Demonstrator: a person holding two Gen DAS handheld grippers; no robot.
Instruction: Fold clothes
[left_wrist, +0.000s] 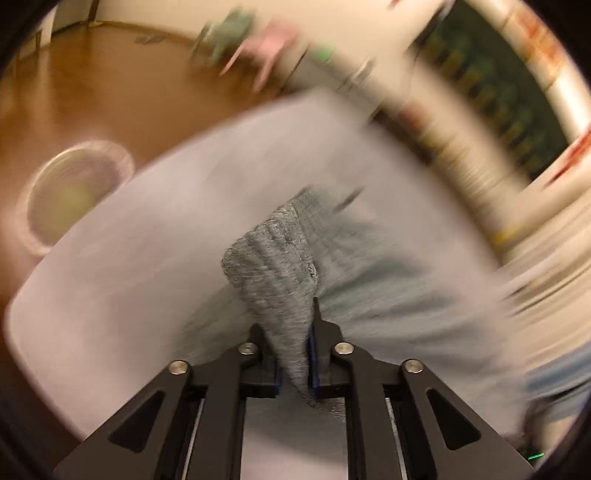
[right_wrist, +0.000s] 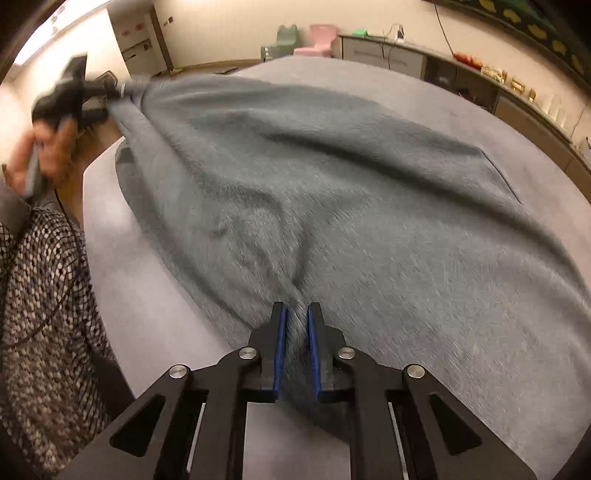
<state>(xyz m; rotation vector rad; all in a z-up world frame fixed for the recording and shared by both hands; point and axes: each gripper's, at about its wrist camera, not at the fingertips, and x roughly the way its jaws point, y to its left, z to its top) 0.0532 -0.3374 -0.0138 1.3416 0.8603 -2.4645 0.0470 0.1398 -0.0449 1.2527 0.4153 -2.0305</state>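
Observation:
A grey knitted garment (right_wrist: 332, 192) lies spread over a pale grey table (right_wrist: 147, 314). My right gripper (right_wrist: 295, 314) is shut on a bunched fold of its near edge. My left gripper (left_wrist: 293, 332) is shut on another edge of the grey garment (left_wrist: 273, 266) and holds it raised above the table (left_wrist: 129, 277); that view is blurred by motion. In the right wrist view the left gripper (right_wrist: 110, 92) shows at the far left, in the person's hand, with the cloth stretched from it.
A round basin (left_wrist: 70, 195) stands on the wooden floor left of the table. Small green and pink chairs (right_wrist: 306, 38) stand by the far wall. A low cabinet (right_wrist: 461, 77) with shelf items runs along the right. The person's tweed sleeve (right_wrist: 40, 314) is at left.

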